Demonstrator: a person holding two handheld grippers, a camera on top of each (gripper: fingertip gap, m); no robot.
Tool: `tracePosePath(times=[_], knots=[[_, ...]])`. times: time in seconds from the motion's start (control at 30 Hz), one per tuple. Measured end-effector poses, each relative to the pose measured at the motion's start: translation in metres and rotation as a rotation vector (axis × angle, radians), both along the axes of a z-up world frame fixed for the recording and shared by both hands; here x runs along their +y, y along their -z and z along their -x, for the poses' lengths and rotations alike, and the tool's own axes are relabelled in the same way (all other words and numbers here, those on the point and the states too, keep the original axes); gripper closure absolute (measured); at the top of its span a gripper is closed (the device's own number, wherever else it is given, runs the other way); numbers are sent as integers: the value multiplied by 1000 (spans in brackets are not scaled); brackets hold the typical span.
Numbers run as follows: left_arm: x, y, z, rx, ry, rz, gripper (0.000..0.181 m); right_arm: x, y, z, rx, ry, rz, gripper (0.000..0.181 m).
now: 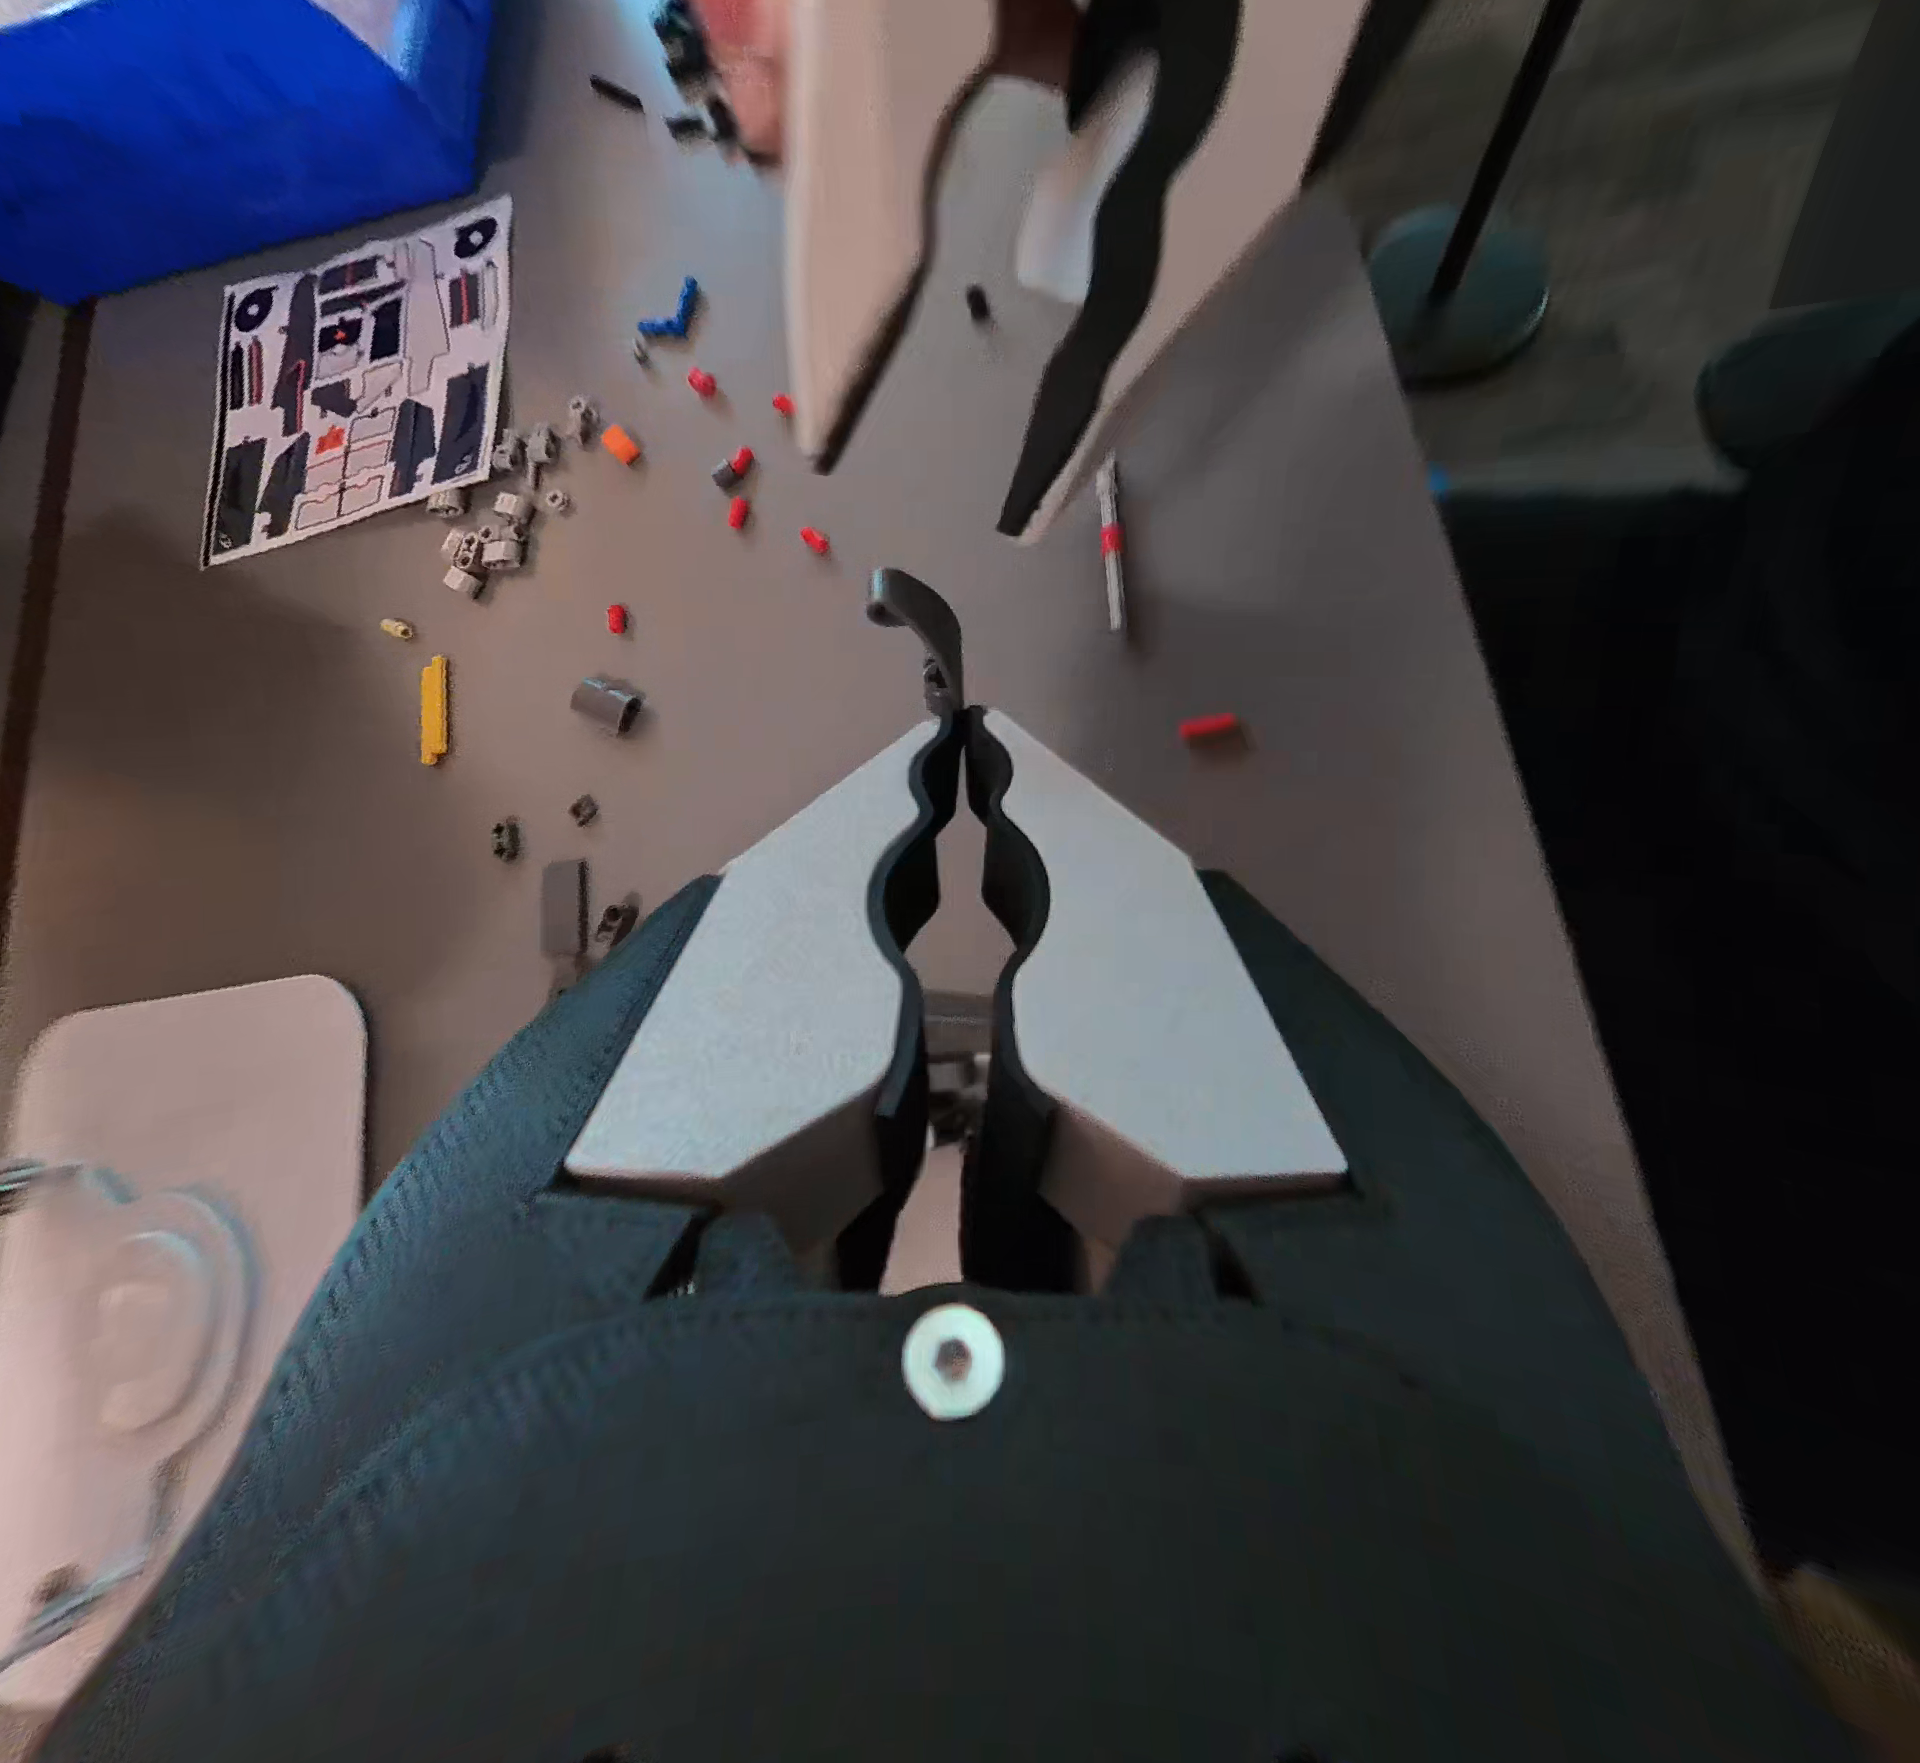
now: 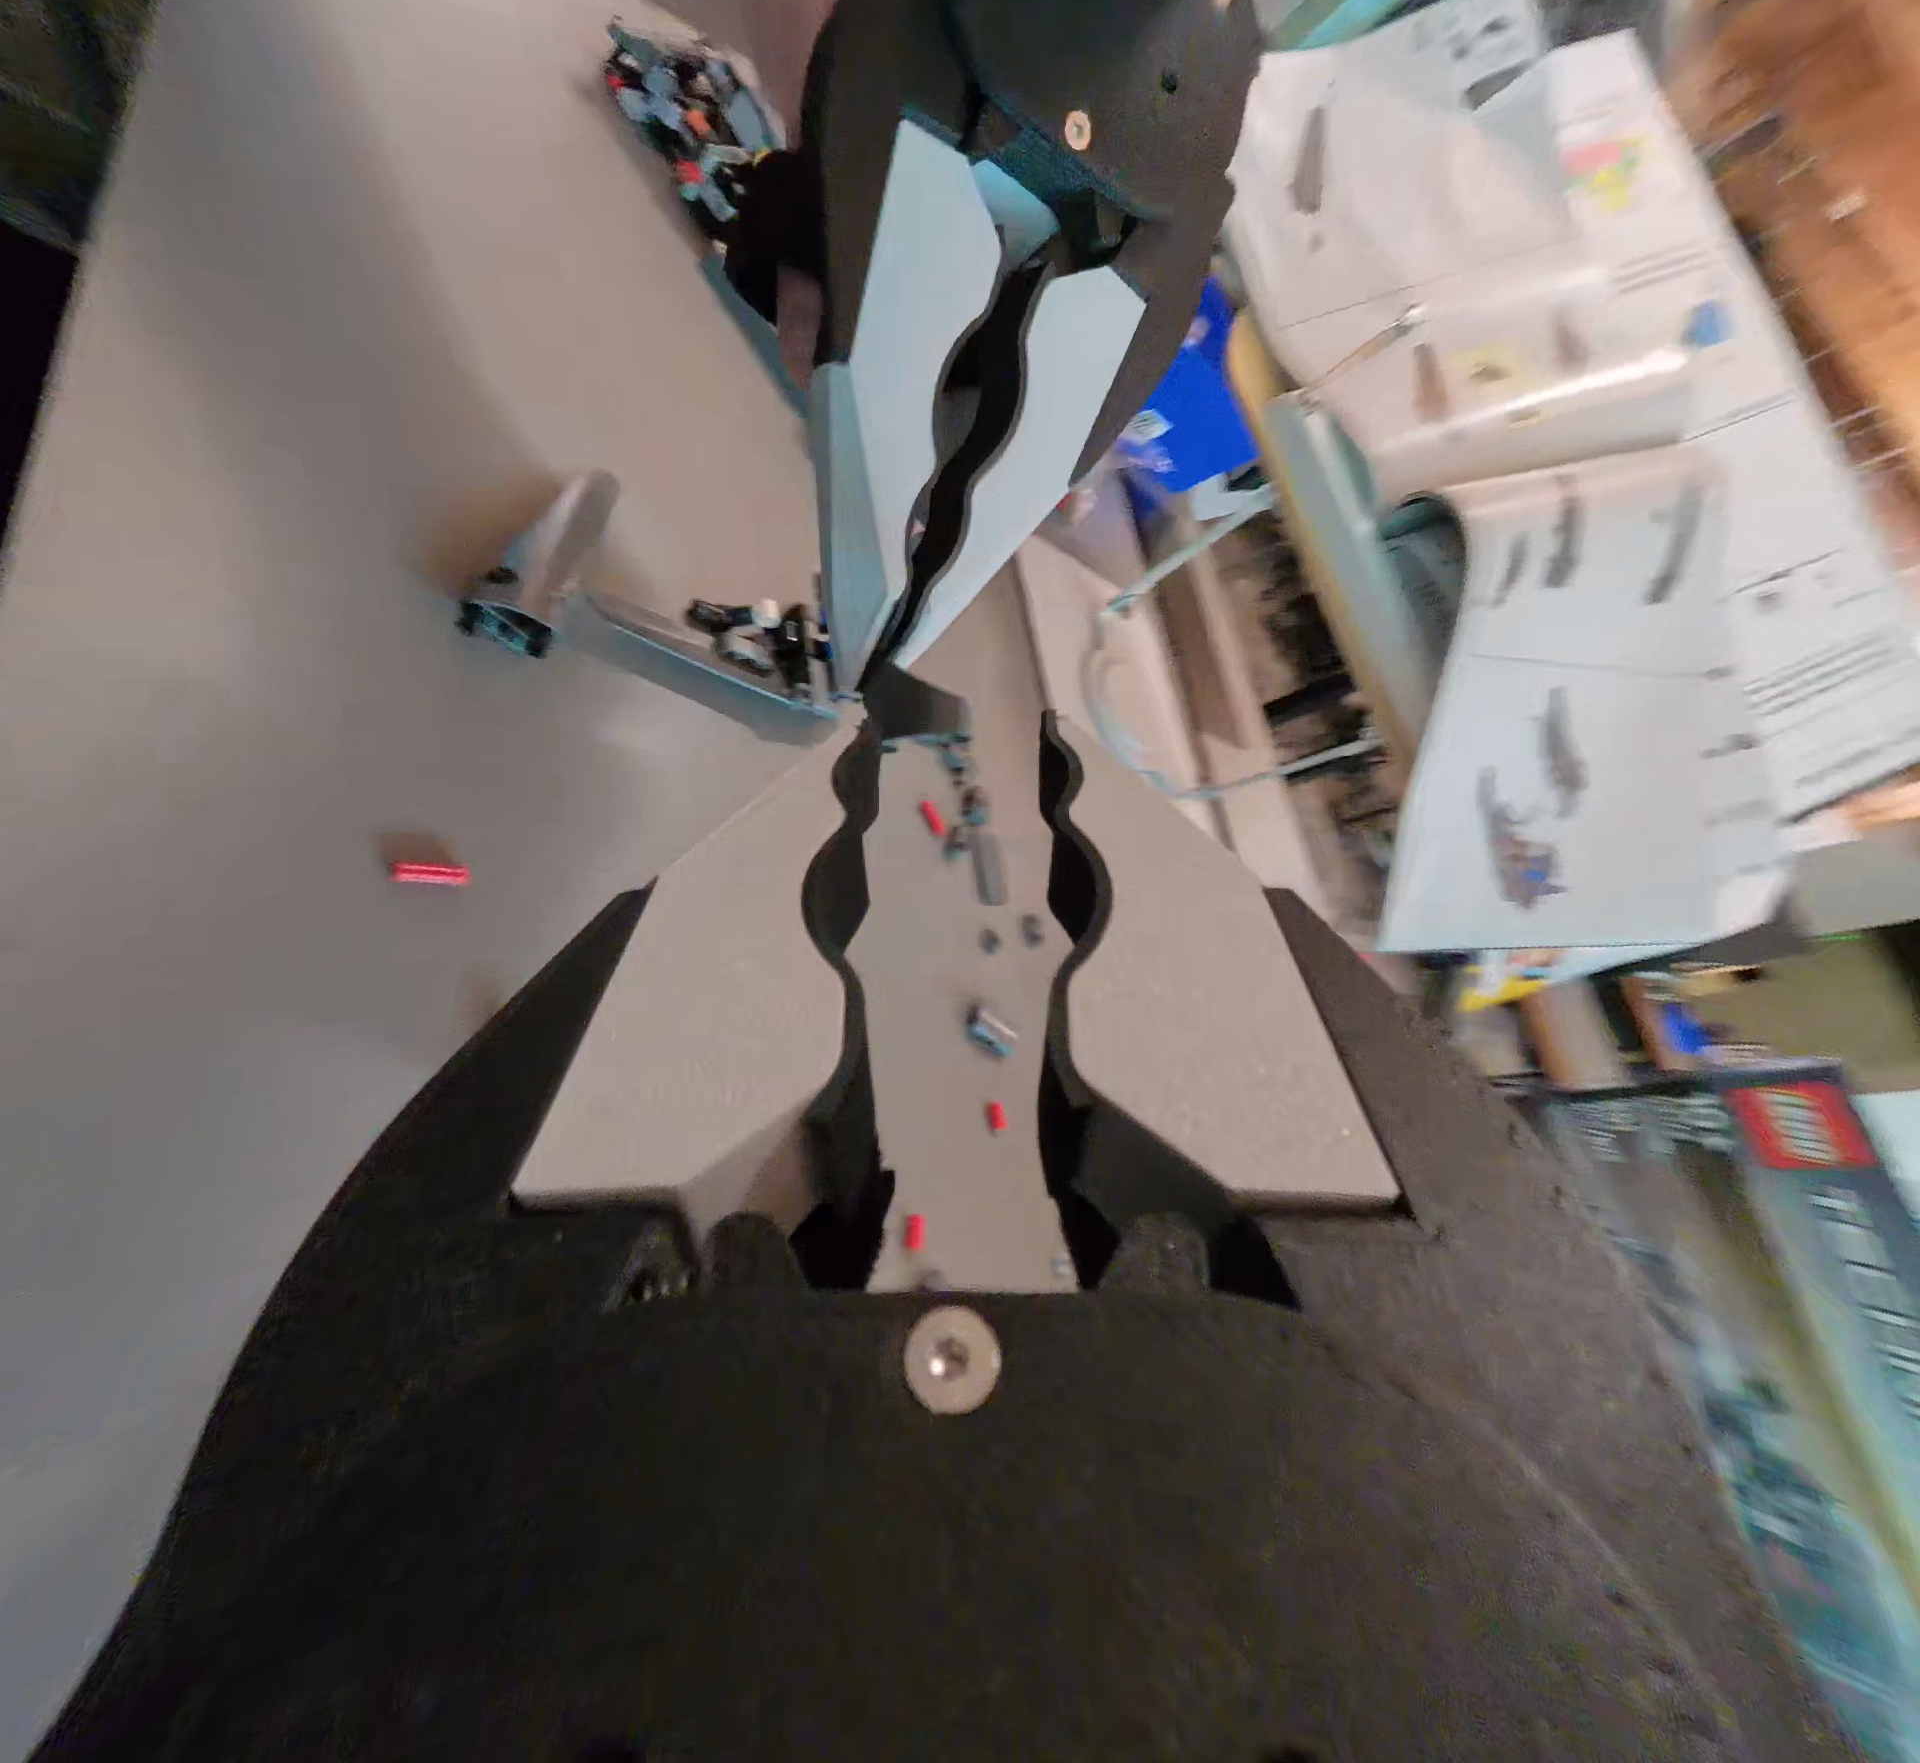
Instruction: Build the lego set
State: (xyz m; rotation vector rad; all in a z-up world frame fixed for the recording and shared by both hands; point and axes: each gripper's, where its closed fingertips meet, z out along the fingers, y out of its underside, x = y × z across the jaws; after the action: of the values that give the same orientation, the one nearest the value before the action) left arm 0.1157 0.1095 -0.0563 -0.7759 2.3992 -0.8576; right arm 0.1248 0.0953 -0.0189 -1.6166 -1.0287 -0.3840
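Observation:
My left gripper (image 1: pixel 961 721) is shut on a dark grey curved Lego piece (image 1: pixel 920 622) and holds it above the grey table (image 1: pixel 260 778). My right gripper (image 1: pixel 914 487) shows open at the top of the left wrist view, its tips just beyond the piece. In the right wrist view my right gripper (image 2: pixel 956 737) is open, and the left gripper (image 2: pixel 873 674) comes down from above with the dark piece (image 2: pixel 925 705) between the right gripper's fingertips. A partly built grey assembly (image 2: pixel 644 643) lies on the table to the left.
Loose parts lie scattered: red pins (image 1: pixel 738 513), grey connectors (image 1: pixel 499 518), a yellow beam (image 1: pixel 433 711), a white axle (image 1: pixel 1110 560), a red plate (image 1: pixel 1210 728). A sticker sheet (image 1: pixel 358 383) and blue bin (image 1: pixel 208 113) sit at far left. An instruction booklet (image 2: pixel 1558 466) stands at right. There is about 4 cm between the tips of the two grippers. The red plate (image 1: pixel 1210 728) is about 12 cm from both grippers' fingertips.

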Motion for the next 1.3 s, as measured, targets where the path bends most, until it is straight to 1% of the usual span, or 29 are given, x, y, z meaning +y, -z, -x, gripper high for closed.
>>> tracePosePath(times=[0.1,0.2,0.27,0.5,0.77,0.83,0.9,0.97,1.1,1.2,1.3], knots=[[-3,7,3,21,48,-139,181,5,10,9,62,-58,134,153],[-4,9,2,32,72,-209,181,9,28,11,89,-79,261,166],[0,12,2,30,83,-257,181,9,33,12,123,-91,306,175],[4,11,-4,7,93,-341,181,7,37,10,208,-71,350,181],[6,-9,-10,-97,35,-258,181,9,22,4,504,-64,269,181],[6,-18,-13,-145,2,-211,181,9,13,2,591,-70,240,181],[11,-29,-16,-204,-60,-160,179,7,-4,-2,711,-84,182,181],[7,-38,-15,-248,-86,-39,172,3,-24,-8,861,-124,117,181],[-13,-58,-16,-316,-102,308,164,-9,-57,-11,1148,-263,21,181],[-28,-84,-15,-357,-65,614,167,-15,-72,-9,1296,-354,-38,181],[-34,-99,-16,-375,-56,782,168,-22,-84,-7,1384,-418,-115,181]])
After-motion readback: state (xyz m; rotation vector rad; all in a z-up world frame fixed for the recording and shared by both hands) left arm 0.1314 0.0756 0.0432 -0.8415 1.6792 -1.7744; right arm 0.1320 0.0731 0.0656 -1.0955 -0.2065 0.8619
